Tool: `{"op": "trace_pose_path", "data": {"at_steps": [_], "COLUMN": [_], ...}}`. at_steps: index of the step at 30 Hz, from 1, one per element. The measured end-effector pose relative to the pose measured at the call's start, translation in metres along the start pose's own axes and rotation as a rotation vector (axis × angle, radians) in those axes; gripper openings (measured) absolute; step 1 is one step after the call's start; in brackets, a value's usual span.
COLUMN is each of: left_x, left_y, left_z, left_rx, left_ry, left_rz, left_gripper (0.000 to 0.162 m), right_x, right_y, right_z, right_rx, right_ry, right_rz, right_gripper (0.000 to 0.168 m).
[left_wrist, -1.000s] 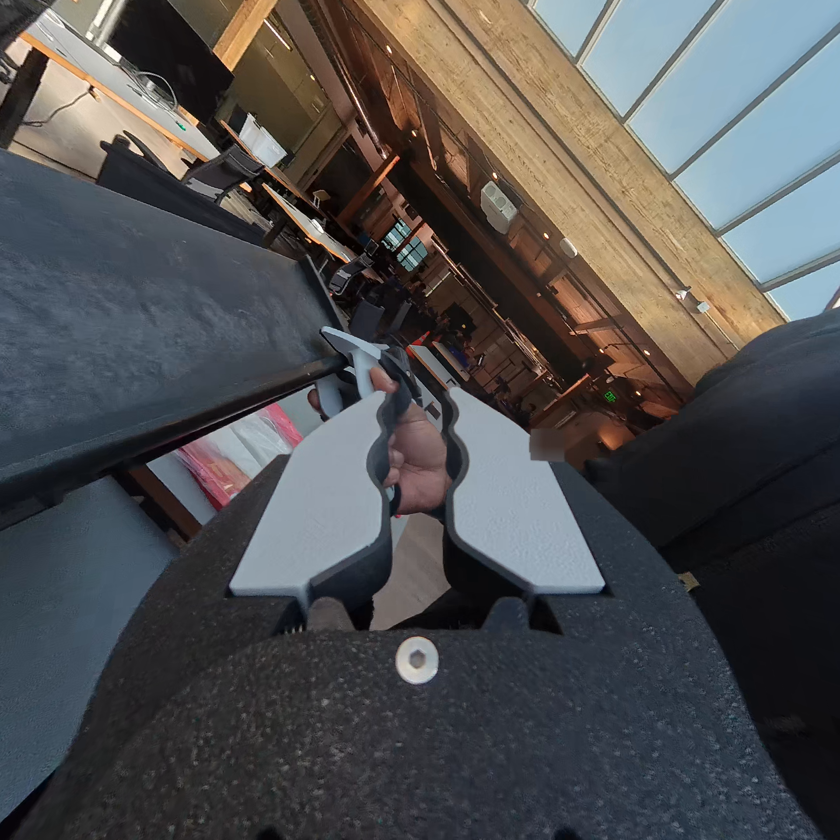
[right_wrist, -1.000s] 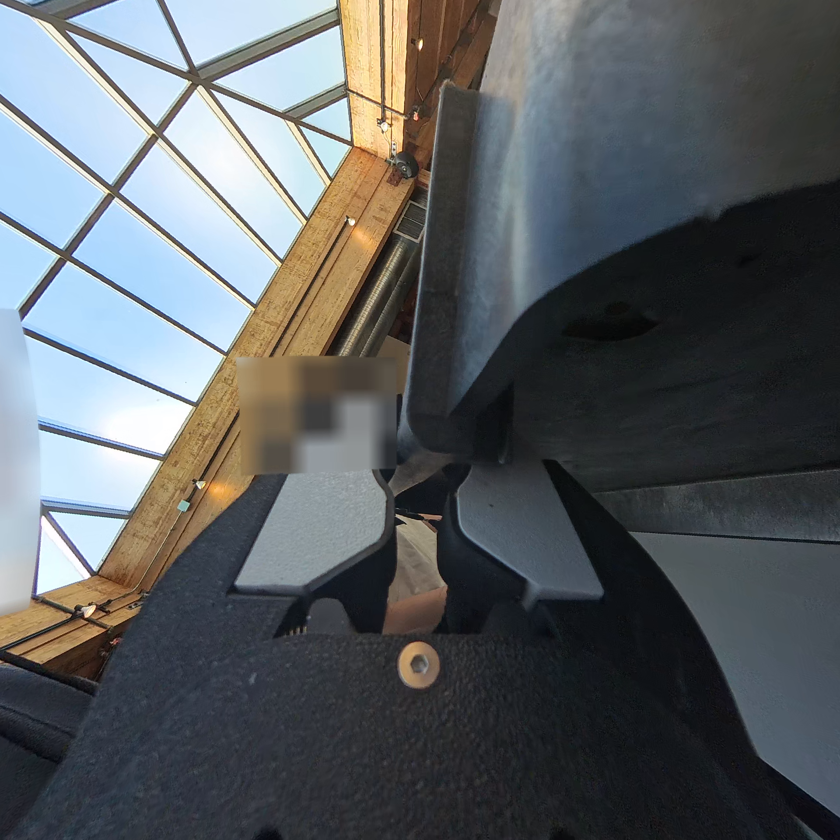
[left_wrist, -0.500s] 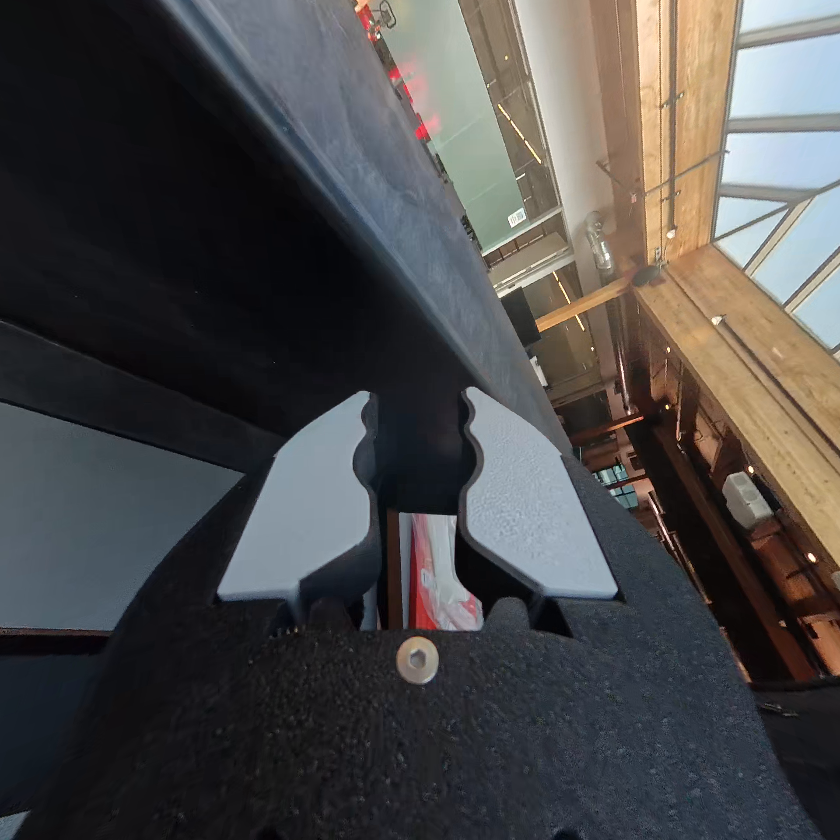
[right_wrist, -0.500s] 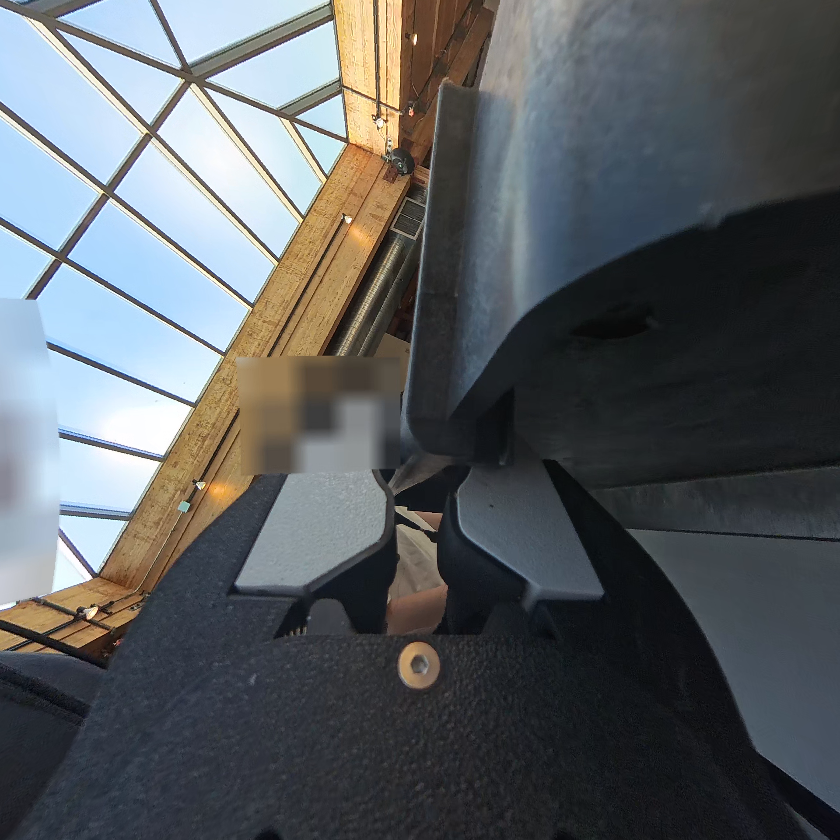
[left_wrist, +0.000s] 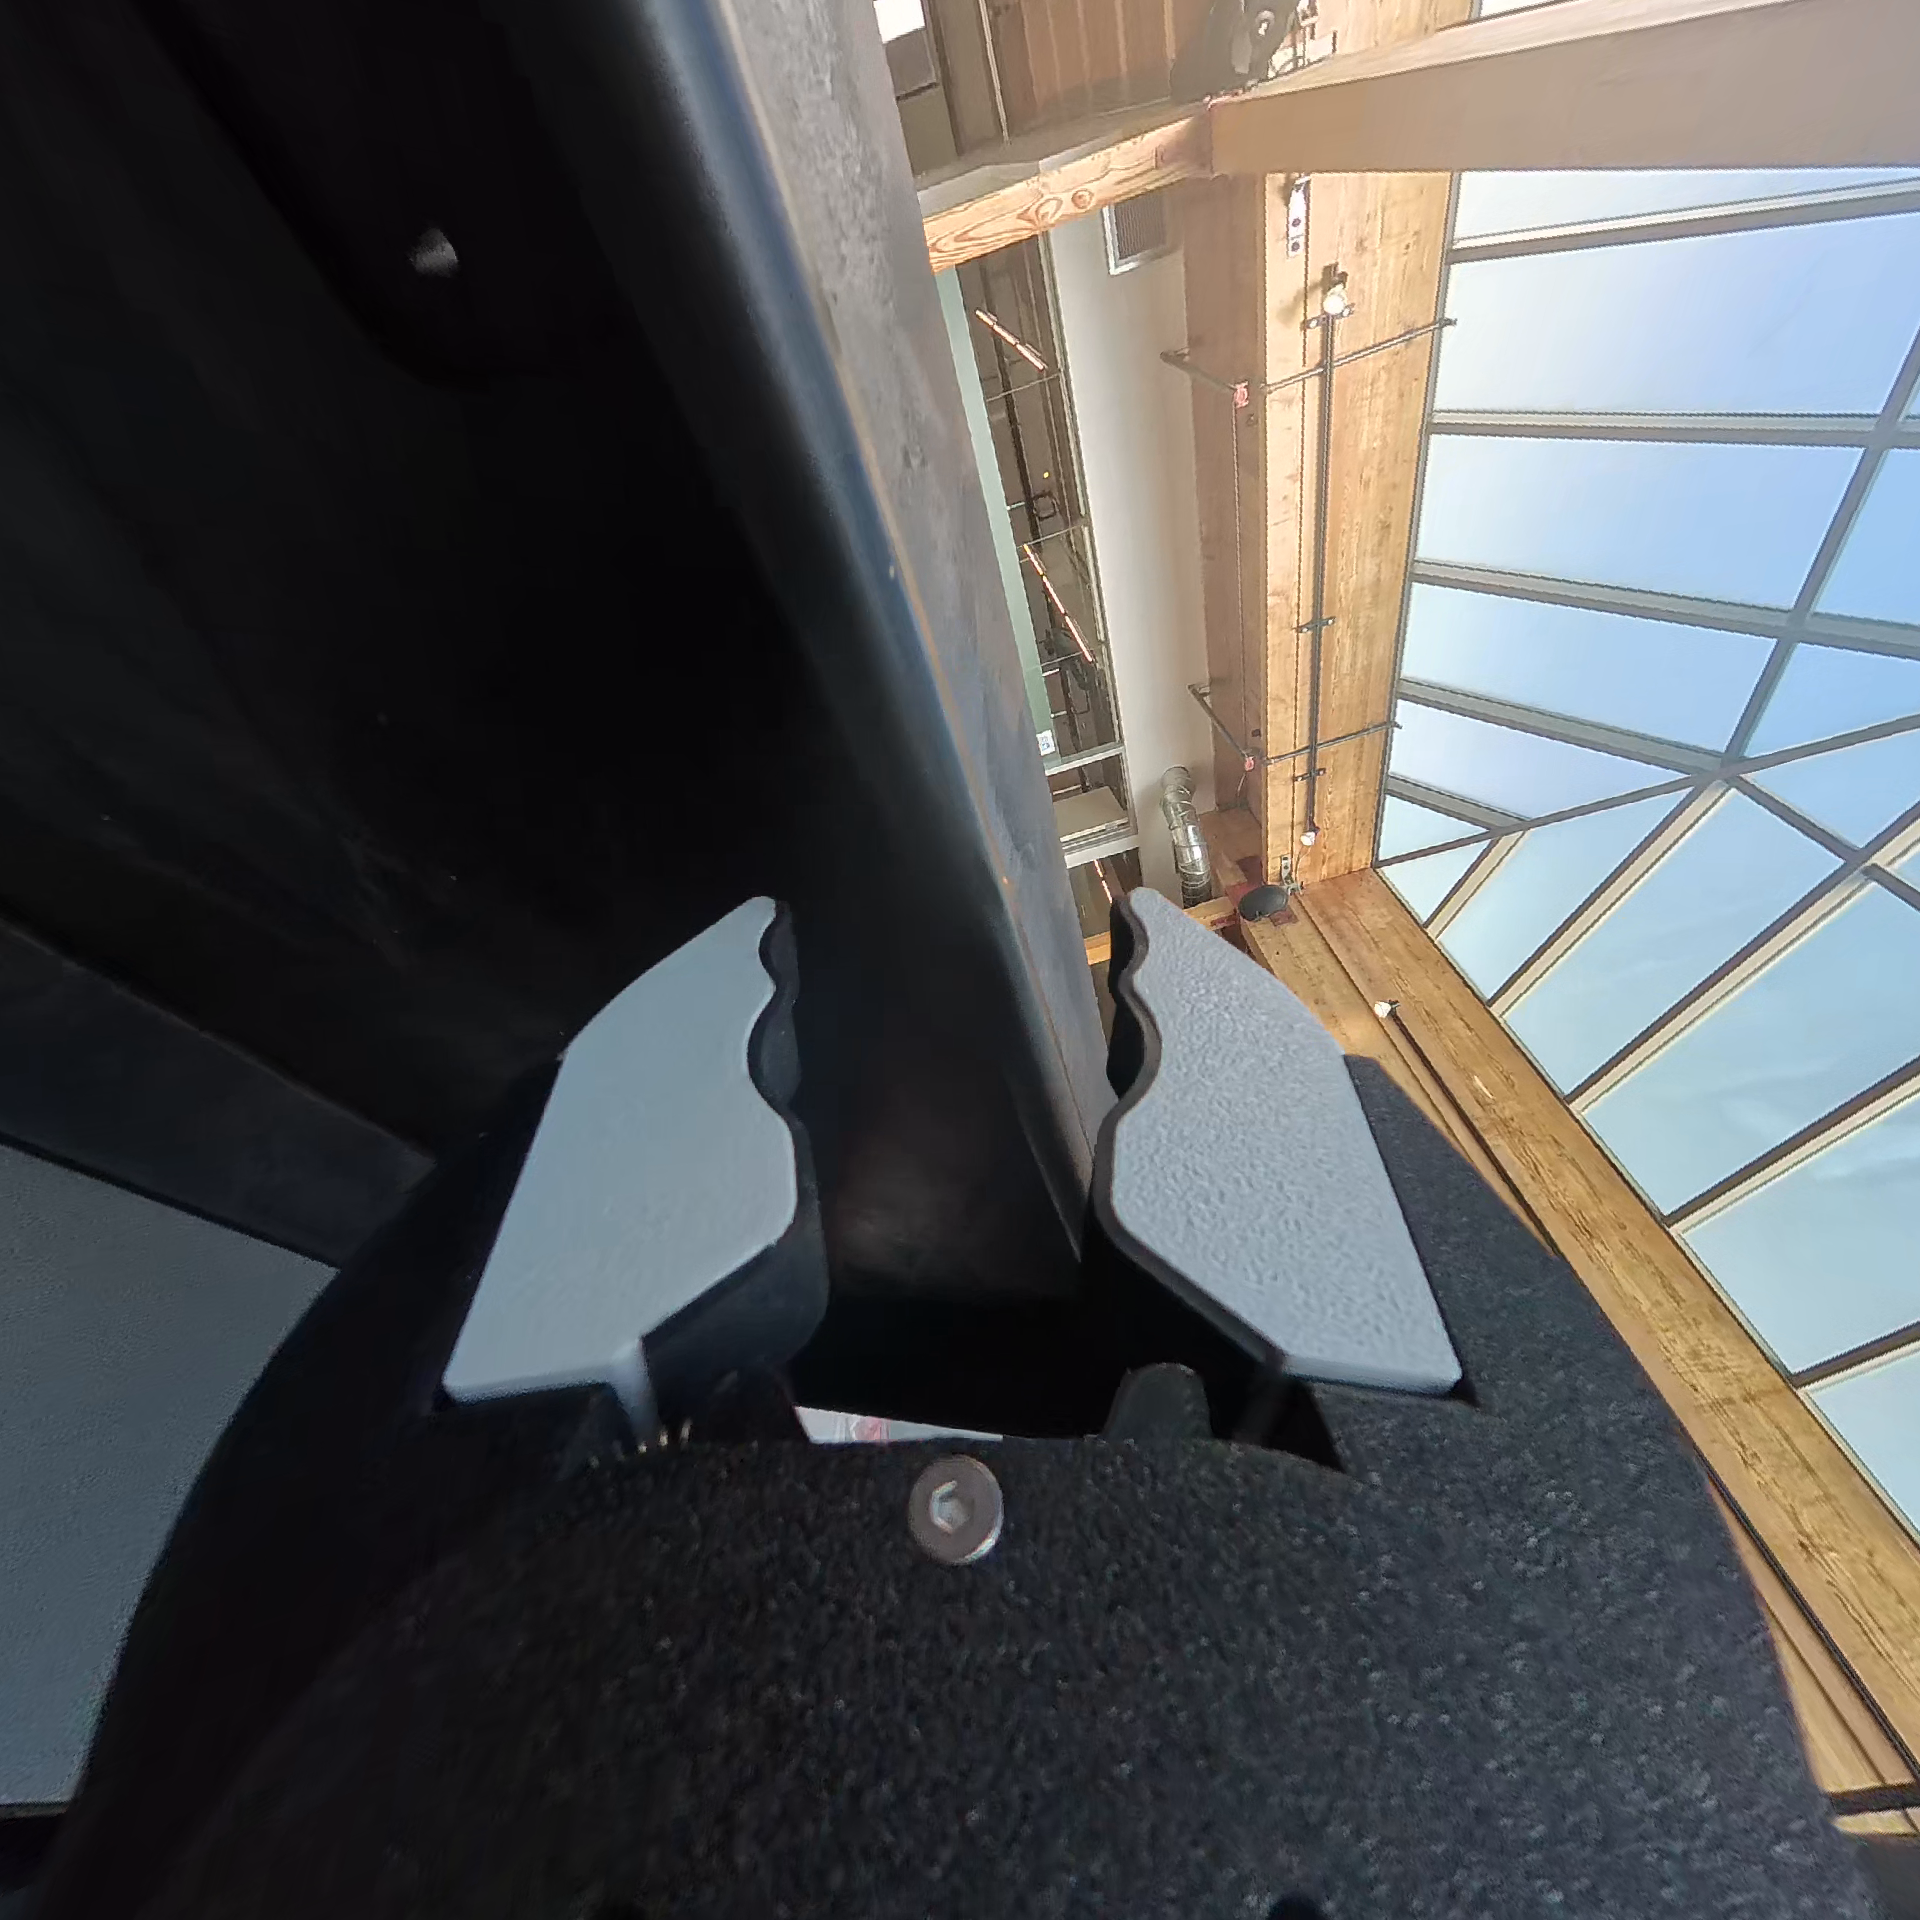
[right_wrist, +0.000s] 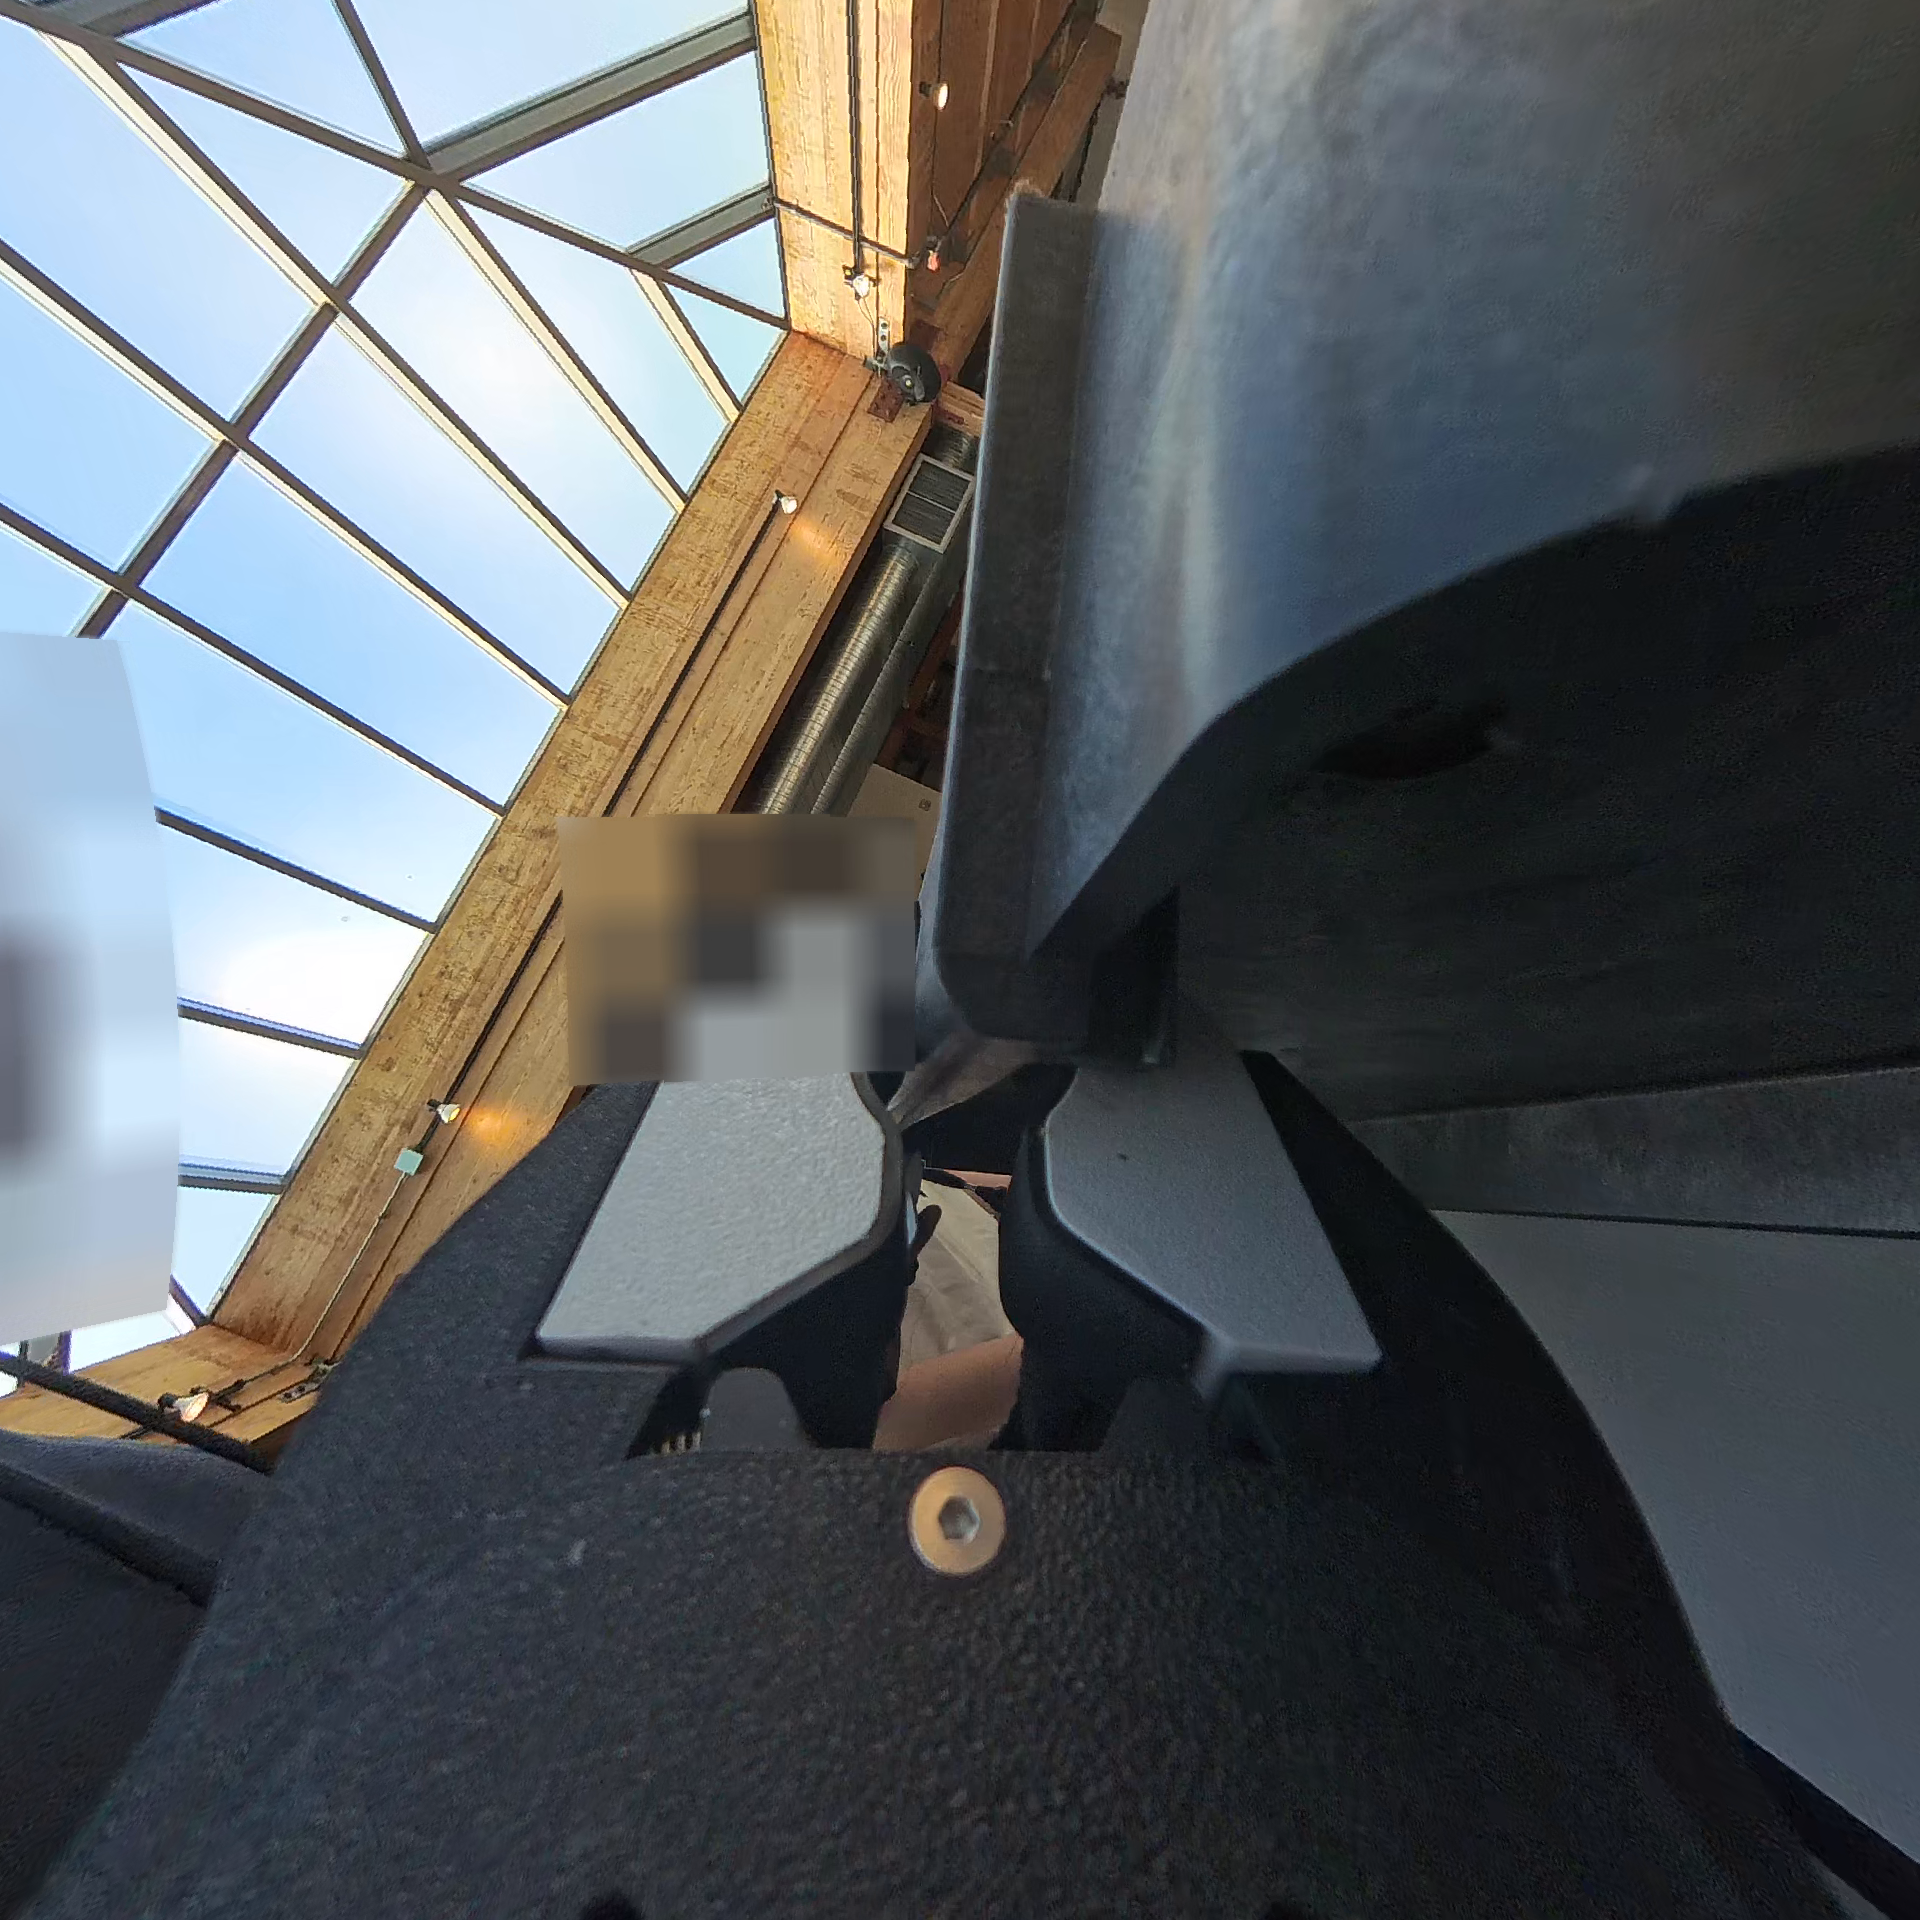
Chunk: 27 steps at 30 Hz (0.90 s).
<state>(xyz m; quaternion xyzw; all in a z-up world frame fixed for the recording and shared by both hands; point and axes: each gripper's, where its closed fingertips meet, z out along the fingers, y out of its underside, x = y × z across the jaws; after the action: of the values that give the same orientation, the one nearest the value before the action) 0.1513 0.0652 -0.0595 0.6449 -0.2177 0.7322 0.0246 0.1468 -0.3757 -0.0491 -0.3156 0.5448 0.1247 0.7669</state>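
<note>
Both views look up from below a dark table. In the left wrist view the table's thick dark edge (left_wrist: 914, 520) runs down between the two grey fingers (left_wrist: 644, 1174) of my left gripper (left_wrist: 951, 925). Its jaws stand wide apart and straddle that edge. In the right wrist view my right gripper (right_wrist: 966, 1081) sits right under the table's rounded corner (right_wrist: 1039, 727). Its fingers (right_wrist: 1174, 1216) have a narrow gap, and the tips are hidden by the corner and a blurred patch. A grey pointed metal piece (right_wrist: 956, 1081) shows between them.
A grey panel (left_wrist: 125, 1403) hangs under the table and also shows in the right wrist view (right_wrist: 1714, 1507). Overhead are a glass skylight (left_wrist: 1662, 520), wooden beams (left_wrist: 1340, 520) and a ribbed metal duct (right_wrist: 862, 675). Dark clothing (right_wrist: 83, 1558) is at lower left. About 45 cm separates my left fingertips from my right.
My left gripper has swung from facing the room to under the table. Its fingers have spread wider and now straddle the table edge. The right gripper has barely moved.
</note>
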Motion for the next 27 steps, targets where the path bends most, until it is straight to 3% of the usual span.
{"op": "trace_pose_path", "data": {"at_steps": [3, 9, 27], "left_x": [-0.004, 0.002, 0.007], "left_y": [-0.007, -0.015, -0.005], "left_z": [0.004, 0.007, -0.002], "left_rx": [0.009, 0.028, 0.054], "left_ry": [-0.003, 0.066, 0.07], "left_rz": [-0.022, -0.025, -0.071], "left_gripper": [0.05, 0.017, 0.015], "right_x": [0.0, 0.0, 0.005], "right_y": [0.0, 0.0, -0.013], "right_z": [0.0, 0.0, 0.005], "right_rx": [-0.001, 0.002, 0.006], "right_ry": [0.0, -0.002, 0.007], "right_rz": [-0.001, 0.001, 0.02], "right_gripper": [0.015, 0.015, 0.015]}}
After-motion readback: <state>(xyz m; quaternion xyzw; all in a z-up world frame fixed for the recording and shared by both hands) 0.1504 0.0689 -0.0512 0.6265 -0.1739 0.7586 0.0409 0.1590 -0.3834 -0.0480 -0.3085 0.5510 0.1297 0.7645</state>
